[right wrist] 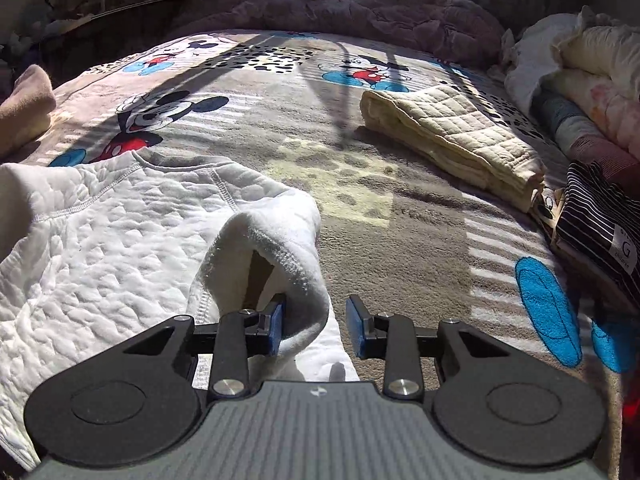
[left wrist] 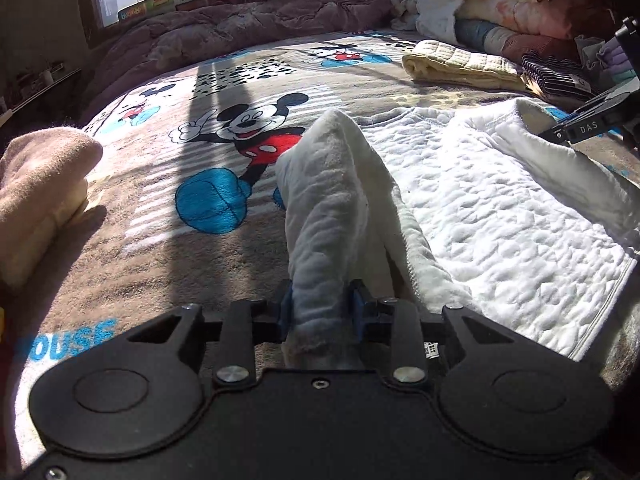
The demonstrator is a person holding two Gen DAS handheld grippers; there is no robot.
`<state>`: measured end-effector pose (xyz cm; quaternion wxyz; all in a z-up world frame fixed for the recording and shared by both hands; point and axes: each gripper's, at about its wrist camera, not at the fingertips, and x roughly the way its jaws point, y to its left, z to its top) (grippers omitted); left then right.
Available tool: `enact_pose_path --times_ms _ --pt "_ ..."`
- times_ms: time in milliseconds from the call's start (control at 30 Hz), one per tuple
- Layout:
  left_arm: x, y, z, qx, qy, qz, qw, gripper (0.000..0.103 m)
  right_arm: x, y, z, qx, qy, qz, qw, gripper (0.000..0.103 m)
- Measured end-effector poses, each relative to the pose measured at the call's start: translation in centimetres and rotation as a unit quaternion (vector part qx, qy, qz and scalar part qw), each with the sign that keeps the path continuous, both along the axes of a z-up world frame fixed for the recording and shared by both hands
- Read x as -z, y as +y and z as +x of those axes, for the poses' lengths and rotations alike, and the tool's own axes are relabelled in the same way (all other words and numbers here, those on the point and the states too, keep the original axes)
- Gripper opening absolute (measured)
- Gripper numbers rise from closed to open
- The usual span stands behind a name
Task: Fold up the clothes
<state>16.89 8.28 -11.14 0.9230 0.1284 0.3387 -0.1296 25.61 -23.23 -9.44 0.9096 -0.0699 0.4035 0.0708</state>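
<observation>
A white quilted sweatshirt (left wrist: 492,216) lies spread on the Mickey Mouse blanket (left wrist: 168,236); it also shows in the right wrist view (right wrist: 112,232). My left gripper (left wrist: 322,310) is shut on a bunched white sleeve (left wrist: 332,200) of it, which rises ahead between the blue pads. My right gripper (right wrist: 316,326) is open; a fold of the sweatshirt's other sleeve (right wrist: 276,240) drapes against its left pad (right wrist: 276,326), with a gap to the right pad. The right gripper also shows at the right edge of the left wrist view (left wrist: 592,120), above the sweatshirt.
A folded cream quilted garment (right wrist: 452,140) and a folded striped dark garment (right wrist: 600,224) lie to the right. A tan folded item (left wrist: 36,192) sits at the left. Piled bedding (right wrist: 580,80) fills the far right, a mauve comforter (left wrist: 256,16) the back.
</observation>
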Motion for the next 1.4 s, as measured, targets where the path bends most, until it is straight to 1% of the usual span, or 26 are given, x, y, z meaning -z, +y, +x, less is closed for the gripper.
enact_pose_path --times_ms 67,100,133,200,300,367,433,467,500,533,600,633,667,700,733,767,800,867,900,967,1067,1133,1200,1267,1367,1400 --pt "-0.4 -0.8 -0.4 -0.001 -0.043 0.062 0.9972 0.009 0.7 0.4 0.2 -0.009 0.003 -0.019 1.000 0.031" --pt "-0.7 -1.2 -0.7 -0.006 -0.075 0.106 0.9915 0.009 0.7 0.4 0.2 -0.010 0.001 -0.024 1.000 0.021" --pt "-0.9 -1.6 -0.9 -0.015 -0.118 0.161 0.9797 0.008 0.2 0.4 0.1 -0.005 -0.018 -0.038 0.999 0.020" --pt "-1.3 -2.3 -1.2 -0.035 -0.202 0.267 0.9415 0.008 -1.1 0.2 -0.2 0.005 -0.058 -0.067 0.996 0.018" --pt "-0.6 -2.7 -0.8 -0.077 -0.333 0.387 0.8563 0.009 -3.2 0.1 -0.7 0.008 -0.130 -0.128 0.983 0.016" --pt "0.6 -2.4 -0.3 -0.079 -0.359 0.433 0.8231 0.009 -4.0 0.4 -1.2 -0.005 -0.175 -0.170 0.970 0.017" --pt "2.6 -1.2 0.8 -0.055 -0.275 0.465 0.8398 0.017 -3.6 0.8 -1.6 -0.029 -0.179 -0.196 0.964 0.017" --pt "4.1 -0.1 1.4 -0.057 -0.220 0.480 0.8472 0.030 -2.5 0.9 -1.6 -0.046 -0.157 -0.211 0.964 0.017" --pt "5.4 1.0 1.8 -0.061 -0.169 0.488 0.8545 0.030 -1.4 1.0 -1.6 -0.062 -0.135 -0.226 0.963 0.020" --pt "5.3 2.2 1.6 -0.075 -0.139 0.454 0.8770 0.030 -0.4 1.1 -1.6 -0.079 -0.112 -0.241 0.961 0.021" --pt "1.9 5.2 1.0 -0.140 -0.105 0.292 0.9402 0.030 0.7 0.7 -2.3 -0.089 -0.090 -0.233 0.964 0.021" --pt "-0.1 6.8 0.7 -0.177 -0.100 0.205 0.9574 0.030 1.3 0.4 -2.7 -0.094 -0.080 -0.229 0.966 0.023" --pt "-1.6 8.3 0.4 -0.205 -0.097 0.124 0.9659 0.033 1.8 0.2 -3.1 -0.099 -0.069 -0.224 0.967 0.025" --pt "-3.4 10.5 -0.1 -0.236 -0.090 0.001 0.9677 0.037 1.5 -0.6 -3.3 -0.082 -0.068 -0.193 0.975 0.028" --pt "-4.1 12.1 -0.4 -0.248 -0.075 -0.095 0.9611 0.038 1.1 -1.3 -3.6 -0.064 -0.067 -0.161 0.983 0.032" --pt "-4.4 13.7 -0.5 -0.257 -0.057 -0.192 0.9455 0.039 0.7 -2.1 -3.8 -0.046 -0.066 -0.129 0.988 0.033" --pt "-4.3 14.6 -0.3 -0.263 -0.037 -0.267 0.9264 0.039 0.1 -3.0 -4.0 -0.026 -0.065 -0.092 0.993 0.037" --pt "-3.2 16.0 0.4 -0.262 0.013 -0.382 0.8863 0.041 -1.2 -6.5 -4.7 0.049 -0.056 0.071 0.995 0.041" --pt "-2.4 15.8 0.8 -0.270 0.038 -0.423 0.8642 0.042 -1.2 -8.2 -5.0 0.078 -0.050 0.156 0.983 0.050" --pt "-0.8 15.4 1.5 -0.284 0.087 -0.498 0.8143 0.043 -0.2 -11.3 -5.9 0.138 -0.037 0.319 0.937 0.060" --pt "1.1 14.6 2.0 -0.311 0.138 -0.549 0.7634 0.049 2.3 -13.2 -6.0 0.203 -0.010 0.446 0.872 0.066" --pt "1.8 14.6 2.1 -0.340 0.141 -0.553 0.7474 0.050 4.1 -13.5 -6.0 0.230 0.003 0.507 0.831 0.069" --pt "2.4 14.9 2.1 -0.371 0.134 -0.558 0.7305 0.050 6.3 -13.9 -6.2 0.276 0.015 0.566 0.776 0.074" --pt "2.4 15.4 2.2 -0.384 0.111 -0.561 0.7251 0.051 8.5 -14.4 -6.4 0.323 0.013 0.616 0.719 0.077" --pt "2.6 16.3 3.0 -0.407 0.080 -0.517 0.7484 0.050 10.2 -15.1 -6.0 0.375 -0.020 0.624 0.685 0.074" --pt "2.8 16.5 3.5 -0.408 0.078 -0.513 0.7512 0.047 10.6 -15.3 -5.7 0.386 -0.032 0.627 0.676 0.074"
